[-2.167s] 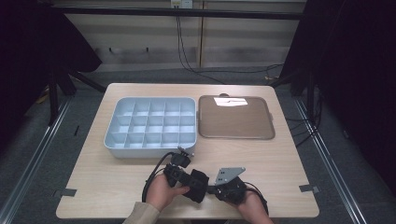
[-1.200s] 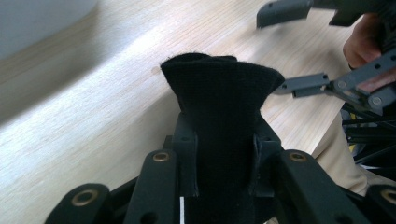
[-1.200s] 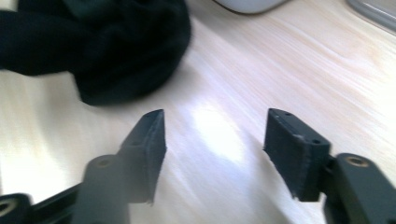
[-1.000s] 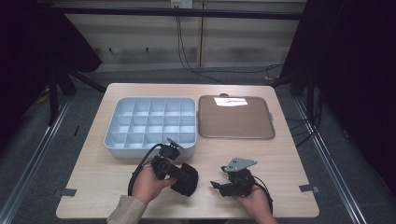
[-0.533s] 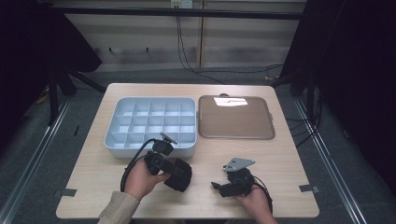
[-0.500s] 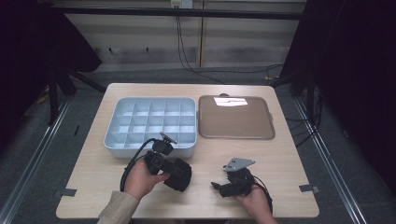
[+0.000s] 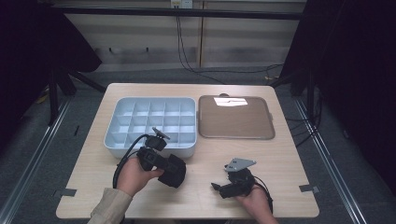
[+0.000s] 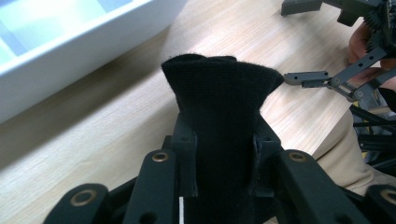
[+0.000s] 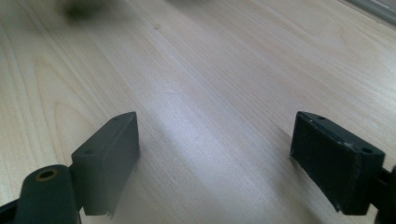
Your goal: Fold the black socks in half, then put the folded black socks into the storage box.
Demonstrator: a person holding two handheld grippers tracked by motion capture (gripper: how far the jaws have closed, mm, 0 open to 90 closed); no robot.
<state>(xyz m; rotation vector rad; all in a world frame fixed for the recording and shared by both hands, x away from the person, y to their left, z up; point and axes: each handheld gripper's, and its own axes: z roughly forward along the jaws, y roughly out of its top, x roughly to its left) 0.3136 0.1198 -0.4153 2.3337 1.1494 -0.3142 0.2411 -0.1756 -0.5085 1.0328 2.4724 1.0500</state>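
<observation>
High view: we see the left gripper (image 7: pixel 173 171) near the table's (image 7: pixel 289 154) front edge, just in front of the white compartment tray (image 7: pixel 152 122), held by the left hand (image 7: pixel 133 173). Its jaws pinch a black cloth (image 7: pixel 173 171); left gripper view shows the cloth (image 8: pixel 219 116) clamped between both jaws, standing up past them over bare wood, tray wall (image 8: pixel 79 51) at upper left. The right gripper (image 7: pixel 218 186) sits low at front right, held by the right hand (image 7: pixel 254 201), grey plate on top, apart from the cloth. Right gripper view: jaws spread wide, nothing between them, just wood grain. A brown flat tray (image 7: pixel 235 117) lies beside the white tray, at its right, touching or nearly so.
</observation>
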